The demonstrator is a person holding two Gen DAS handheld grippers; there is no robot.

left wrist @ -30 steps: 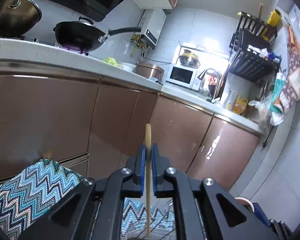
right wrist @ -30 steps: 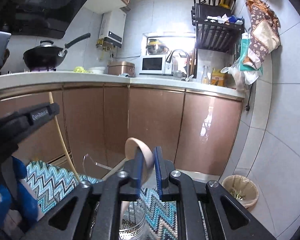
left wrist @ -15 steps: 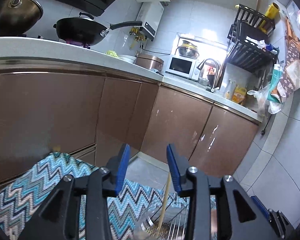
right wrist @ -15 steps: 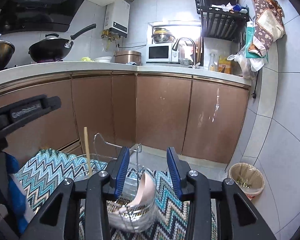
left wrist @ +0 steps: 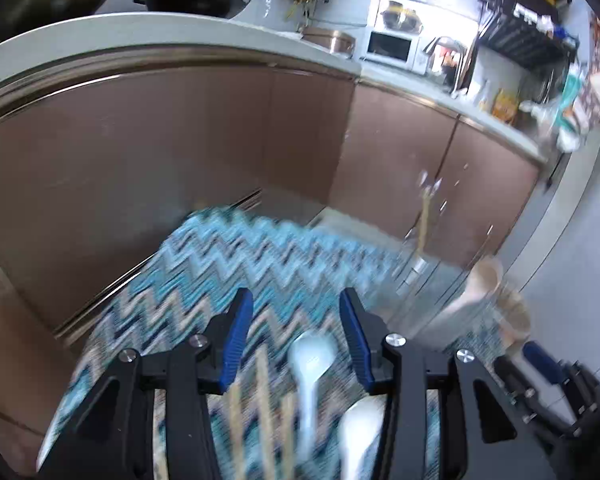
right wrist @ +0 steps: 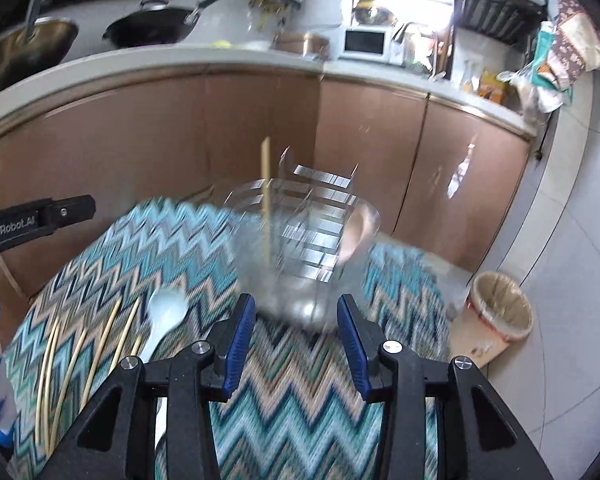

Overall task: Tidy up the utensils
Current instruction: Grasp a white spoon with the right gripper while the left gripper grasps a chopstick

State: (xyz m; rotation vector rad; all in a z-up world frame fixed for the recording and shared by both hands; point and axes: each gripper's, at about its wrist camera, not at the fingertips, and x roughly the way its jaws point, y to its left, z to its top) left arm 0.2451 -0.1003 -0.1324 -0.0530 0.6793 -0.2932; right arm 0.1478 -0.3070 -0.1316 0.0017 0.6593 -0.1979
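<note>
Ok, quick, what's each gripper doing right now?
Left gripper: jaws opening, nothing between them; white spoon lies loose on the mat below.
Right gripper: jaws opening, nothing held.

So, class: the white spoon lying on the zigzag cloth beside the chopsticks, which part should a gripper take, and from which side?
Take the white spoon by its narrow handle, coming down from above with the fingers straddling it crosswise. It lies flat on the zigzag cloth, bowl toward the metal utensil holder, and the bowl looks too wide and rounded. The chopsticks lie close beside it, so keep clear of that side.
</note>
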